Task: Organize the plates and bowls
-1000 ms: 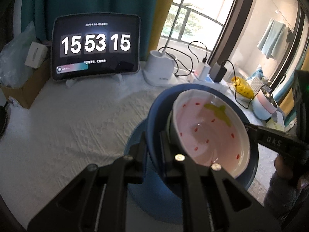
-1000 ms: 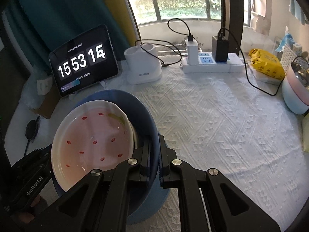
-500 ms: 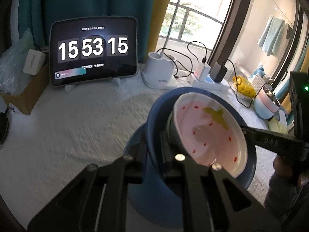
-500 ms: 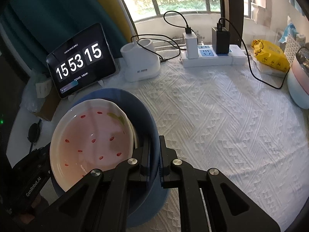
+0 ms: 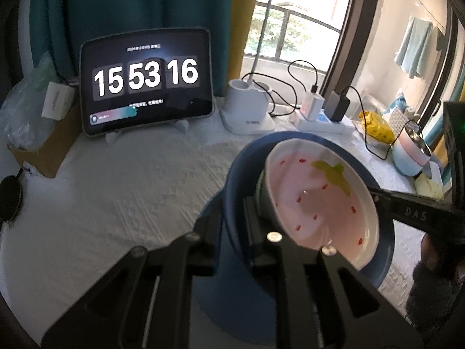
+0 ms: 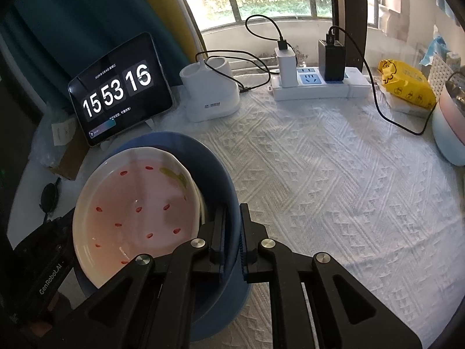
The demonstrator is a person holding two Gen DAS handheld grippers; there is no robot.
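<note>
Blue bowl (image 6: pixel 215 174) with pink strawberry dish (image 6: pixel 136 209) nested inside, lower left of right-wrist frame, above white-clothed bench (image 6: pixel 334 189). Right gripper (image 6: pixel 232 241) clamped on bowl's near rim; left gripper (image 5: pixel 235 224) clamped on opposite rim. Stack tilted between both.

Open stretch of white textured tablecloth (image 6: pixel 334 189) right of the stacked blue bowl (image 6: pixel 215 174). Blocked along the back by black clock tablet (image 6: pixel 119 90), white lamp base (image 6: pixel 209 93), white power strip (image 6: pixel 319 85); at far right, possibly a pastel pot (image 6: pixel 450 122).
</note>
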